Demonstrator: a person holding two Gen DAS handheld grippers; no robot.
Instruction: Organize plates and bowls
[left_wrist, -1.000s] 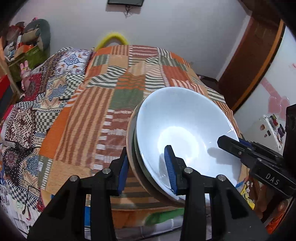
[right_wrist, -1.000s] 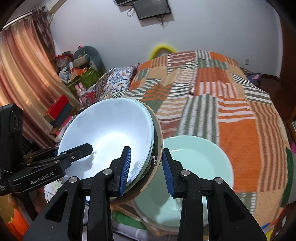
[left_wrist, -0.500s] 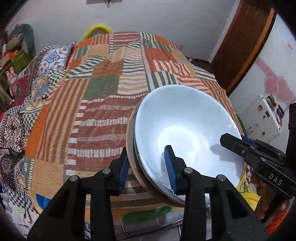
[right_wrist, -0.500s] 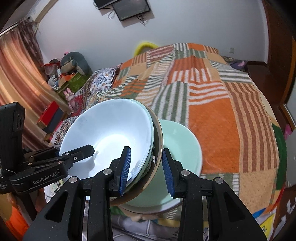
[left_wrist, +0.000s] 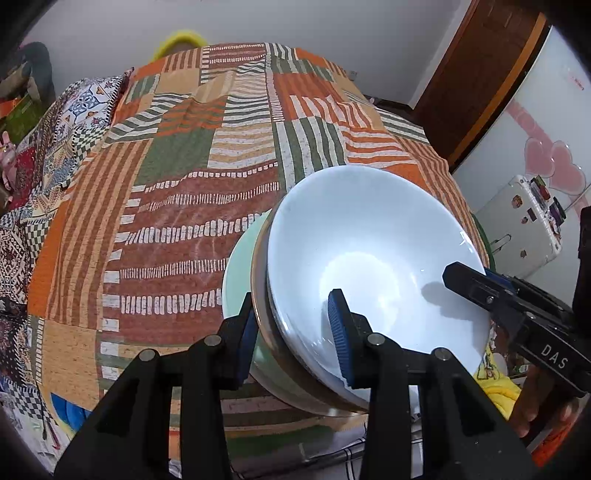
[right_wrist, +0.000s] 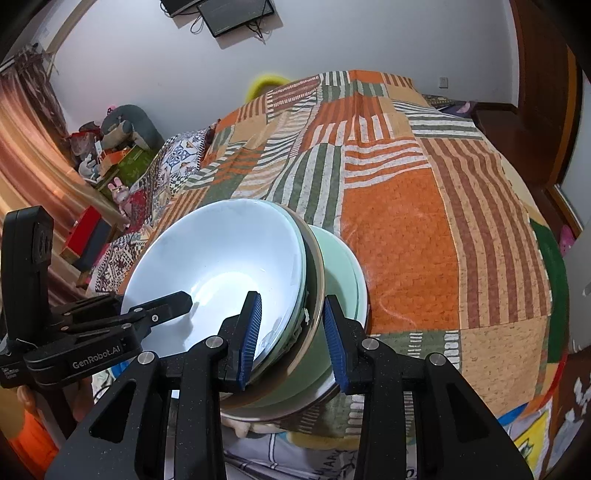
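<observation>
White bowl stack (left_wrist: 369, 258) pinched by my left fingers (left_wrist: 295, 328) and right fingers (right_wrist: 291, 332), tilted down | right view shows green plate (right_wrist: 340, 266) on bed (right_wrist: 424, 221).

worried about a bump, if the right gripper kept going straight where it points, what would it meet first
Probably the green plate just beyond the held bowls, then the bedspread; depth is hard to judge.

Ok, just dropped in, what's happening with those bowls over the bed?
A person holds a nested stack of bowls between two handheld grippers, over the patchwork bedspread. The left gripper clamps one side of the stack's rims and the right gripper clamps the opposite side. The white bowl is on top, tilted. A pale green plate sits just below the stack, near the bed's edge. The stack looks about to be set onto it, not yet released.
</observation>
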